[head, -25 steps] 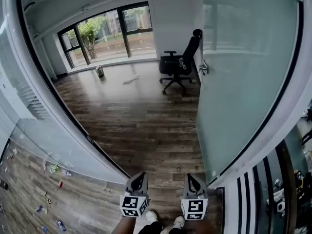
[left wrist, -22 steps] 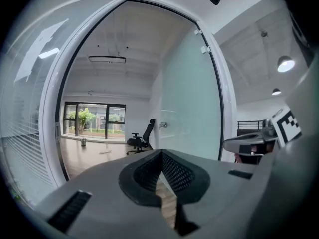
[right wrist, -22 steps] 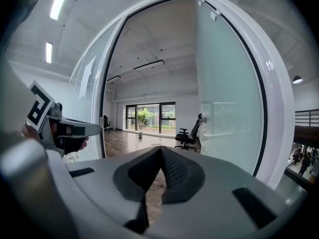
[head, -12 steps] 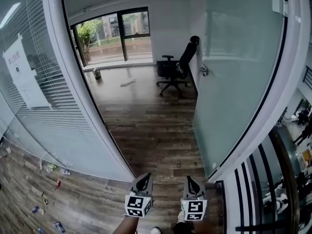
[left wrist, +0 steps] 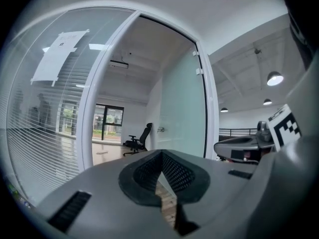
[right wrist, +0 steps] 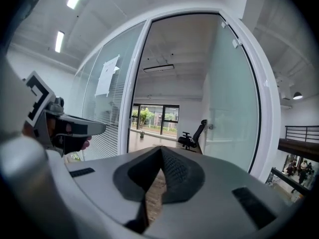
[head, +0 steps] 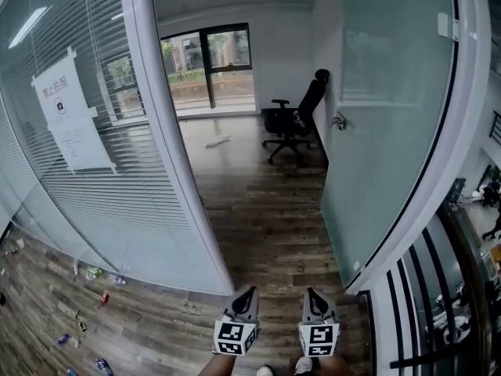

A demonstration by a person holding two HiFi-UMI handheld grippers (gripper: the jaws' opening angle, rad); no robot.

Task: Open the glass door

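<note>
The frosted glass door [head: 383, 131] stands swung inward at the right of the doorway, with its metal handle [head: 338, 121] on the far edge. Low in the head view my left gripper [head: 247, 294] and right gripper [head: 314, 296] sit side by side, pointing level at the opening and well short of the door. Both are shut with nothing between the jaws. The left gripper view looks past the left gripper [left wrist: 162, 153] at the door [left wrist: 182, 108] to the right. From the right gripper [right wrist: 161, 149] the door [right wrist: 232, 118] and its handle [right wrist: 211, 126] show.
A white door-frame post [head: 168, 131] and a glass wall with blinds and a paper notice [head: 66, 112] stand on the left. A black office chair [head: 296, 118] is inside near the door. A dark railing [head: 423, 312] runs at the right. Small litter [head: 86, 272] lies behind the glass.
Both grippers have travelled level together and stayed shut. The view has shifted, so more of the left glass wall and its notice shows. The door has not moved.
</note>
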